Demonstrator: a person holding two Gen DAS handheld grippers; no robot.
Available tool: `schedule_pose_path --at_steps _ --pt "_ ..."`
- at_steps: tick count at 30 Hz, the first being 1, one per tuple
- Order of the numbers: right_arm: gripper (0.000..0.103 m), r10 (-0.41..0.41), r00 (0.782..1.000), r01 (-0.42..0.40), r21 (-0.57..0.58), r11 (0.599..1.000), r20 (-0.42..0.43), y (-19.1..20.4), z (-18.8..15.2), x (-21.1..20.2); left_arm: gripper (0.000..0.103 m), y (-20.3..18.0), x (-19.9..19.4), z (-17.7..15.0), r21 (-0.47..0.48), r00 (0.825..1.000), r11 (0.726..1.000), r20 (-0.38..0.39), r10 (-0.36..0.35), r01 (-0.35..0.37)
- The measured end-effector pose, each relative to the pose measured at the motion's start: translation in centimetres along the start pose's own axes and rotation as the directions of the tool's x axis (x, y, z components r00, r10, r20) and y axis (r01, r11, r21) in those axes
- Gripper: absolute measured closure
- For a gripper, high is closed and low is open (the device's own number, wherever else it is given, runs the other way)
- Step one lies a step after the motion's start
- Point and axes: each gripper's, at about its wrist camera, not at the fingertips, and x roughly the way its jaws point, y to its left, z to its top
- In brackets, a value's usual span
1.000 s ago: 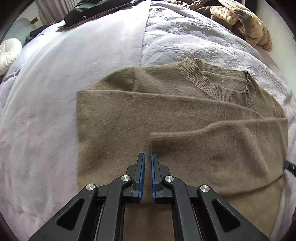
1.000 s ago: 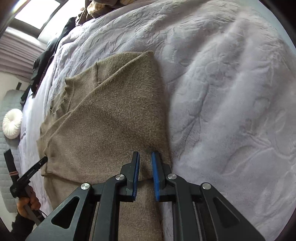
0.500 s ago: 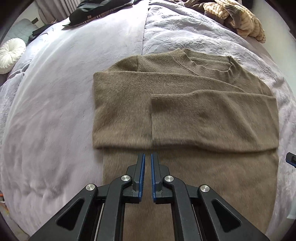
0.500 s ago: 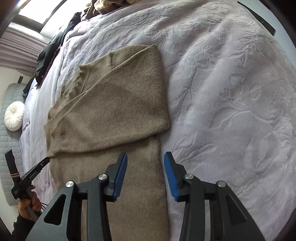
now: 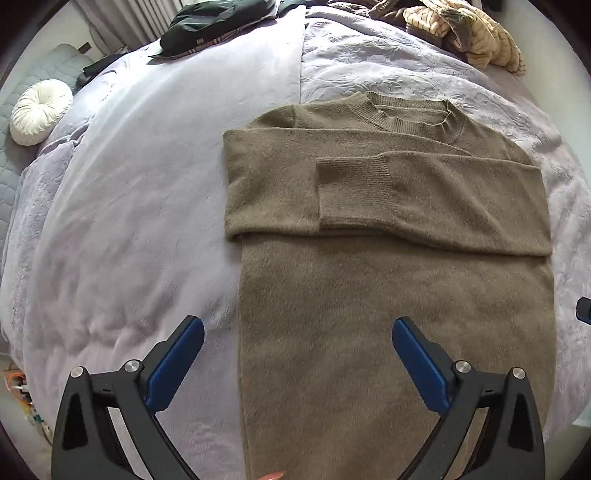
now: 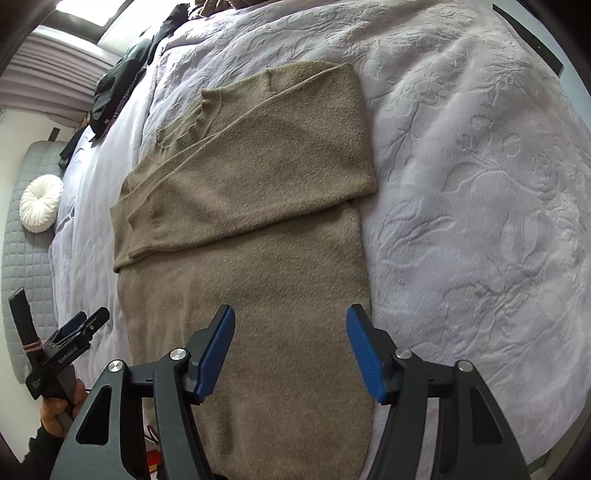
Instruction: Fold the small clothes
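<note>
A: Where was the sweater (image 5: 388, 295)?

B: It lay flat on the bed (image 5: 147, 221), filling the middle and right of the left wrist frame, with its collar (image 5: 410, 114) toward the top. Both sleeves were folded across the chest, and one ribbed cuff (image 5: 354, 192) sat on top near the centre. In the right wrist frame the sweater (image 6: 251, 258) ran from the upper middle down to the bottom edge, with the embossed lilac blanket (image 6: 480, 184) to its right.

A: And the left gripper (image 5: 297, 354)?

B: Its blue fingers (image 5: 177, 362) were spread wide apart with nothing between them. The left one showed over the bare blanket, the right one over the lower body of the sweater, so they straddled the sweater's left edge in the picture.

A: The right gripper (image 6: 290, 349)?

B: Also parted and holding nothing. Its fingers (image 6: 364, 354) showed over the lower sweater at the bottom of the frame, the right one close to the sweater's right edge. I could not tell whether either gripper touched the fabric.

A: Anything else around?

B: A round white cushion (image 5: 40, 110) at the upper left, dark clothing (image 5: 214, 26) at the top, and a heap of tan striped clothes (image 5: 465, 33) at the upper right. At the lower left of the right wrist frame, a hand (image 6: 59, 406) gripped the other tool's handle.
</note>
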Motion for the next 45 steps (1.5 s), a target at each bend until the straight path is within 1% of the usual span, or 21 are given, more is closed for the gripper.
schedule_pose_path --at_steps 1,2,3,4,6,10,13,16,19,22,26,30,45 --pt "0.023 0.000 1.000 0.000 -0.007 1.000 -0.001 0.2 -0.2 0.0 0.001 0.2 -0.3 -0.2 -0.005 1.000 1.000 -0.001 0.007 -0.007" --pt "0.020 -0.004 1.000 0.004 -0.019 1.000 0.003 0.5 -0.5 -0.1 0.001 0.3 -0.6 -0.5 -0.011 1.000 1.000 0.000 0.013 -0.013" --pt "0.020 -0.013 1.000 0.014 -0.036 0.999 0.015 0.8 -0.7 -0.3 0.001 0.4 -0.7 -0.5 -0.013 1.000 1.000 0.001 0.013 -0.013" --pt "0.018 -0.030 0.999 0.032 -0.057 0.998 0.036 1.2 -1.0 -0.6 0.001 0.6 -0.8 -0.7 -0.018 1.000 1.000 -0.003 0.010 -0.010" --pt "0.015 -0.031 0.998 0.035 -0.084 0.996 0.047 1.8 -1.5 -1.0 0.001 0.9 -0.8 -1.1 -0.025 1.000 1.000 -0.028 0.007 -0.007" --pt "0.015 0.001 1.000 0.000 -0.093 0.996 0.003 2.5 -2.3 -1.1 0.001 0.7 -1.0 -1.9 0.002 0.998 1.000 -0.054 -0.015 0.015" --pt "0.015 -0.003 1.000 0.002 -0.085 0.996 -0.011 2.7 -2.9 -1.1 0.001 0.5 -1.9 -2.7 0.017 0.998 0.999 -0.050 -0.034 0.035" --pt "0.015 0.003 1.000 -0.005 -0.052 0.999 -0.030 2.4 -3.6 -1.1 0.001 0.4 -2.6 -3.6 0.013 0.997 0.998 -0.056 -0.059 0.059" --pt "0.015 0.005 1.000 -0.006 -0.037 0.999 -0.031 2.3 -4.2 -1.4 0.001 0.3 -3.2 -4.7 0.002 0.996 0.997 -0.059 -0.071 0.072" --pt "0.015 0.000 0.999 -0.001 -0.028 1.000 -0.039 2.0 -4.7 -1.4 0.001 0.4 -3.0 -5.7 -0.012 0.993 0.996 -0.083 -0.089 0.088" --pt "0.015 0.004 0.998 -0.003 0.007 1.000 -0.058 1.2 -5.4 -1.1 0.001 0.4 -2.5 -6.8 -0.009 0.990 0.996 -0.109 -0.087 0.086" --pt "0.015 0.011 0.998 -0.009 0.033 0.999 -0.068 0.8 -6.0 -0.9 0.001 0.4 -2.5 -7.5 -0.001 0.990 0.996 -0.117 -0.084 0.084" --pt "0.015 0.017 0.994 -0.010 0.055 0.998 -0.112 -0.2 -7.3 0.1 0.001 1.0 -1.4 -8.8 -0.004 0.984 0.997 -0.159 -0.074 0.074"
